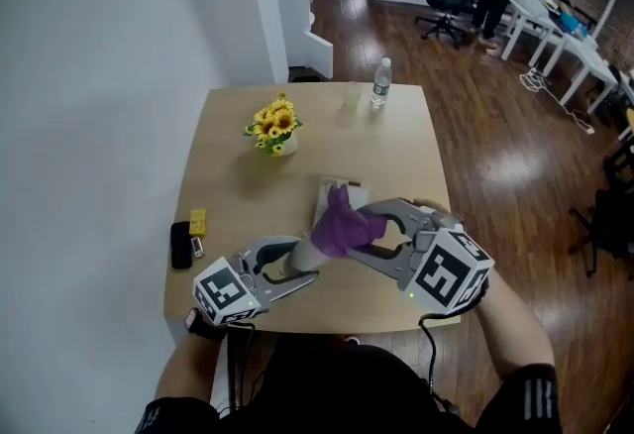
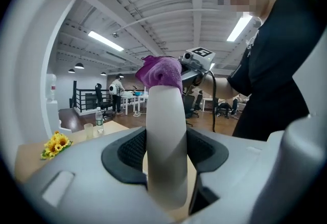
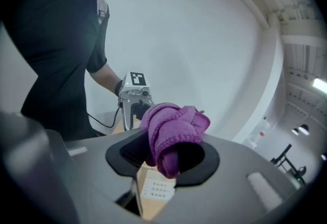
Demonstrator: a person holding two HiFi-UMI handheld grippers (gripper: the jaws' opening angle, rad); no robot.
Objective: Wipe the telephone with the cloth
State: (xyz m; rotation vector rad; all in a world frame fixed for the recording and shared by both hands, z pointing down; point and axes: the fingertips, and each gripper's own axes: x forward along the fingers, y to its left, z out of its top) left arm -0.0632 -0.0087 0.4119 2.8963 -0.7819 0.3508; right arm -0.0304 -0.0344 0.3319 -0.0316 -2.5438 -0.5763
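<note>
Got left gripper [image 2: 164, 150] shut tight on the telephone handset [image 2: 164, 110], clamped from both sides, with the handset standing upright through the jaws. Got right gripper [image 3: 164, 155] pinched on a bunched purple cloth [image 3: 171, 126], with the wad bulging out over the jaws. In the left gripper view, cloth capping the handset's top end. Looks like real contact, but can't confirm how firm. Both held above the table [image 1: 396, 145] near its front edge, grippers facing each other and close together. Telephone base [image 1: 344, 191] flat on the table just behind the cloth, keypad showing below the right jaws. Further out: yellow flowers [image 1: 274, 122] in a small pot, left of centre. Water bottle [image 1: 380, 82] upright at the far edge, with what looks like a clear cup [image 1: 352, 97] just beside it. Near the left edge, a small yellow box [image 1: 197, 221] next to a black item [image 1: 180, 245], too small to identify.
</note>
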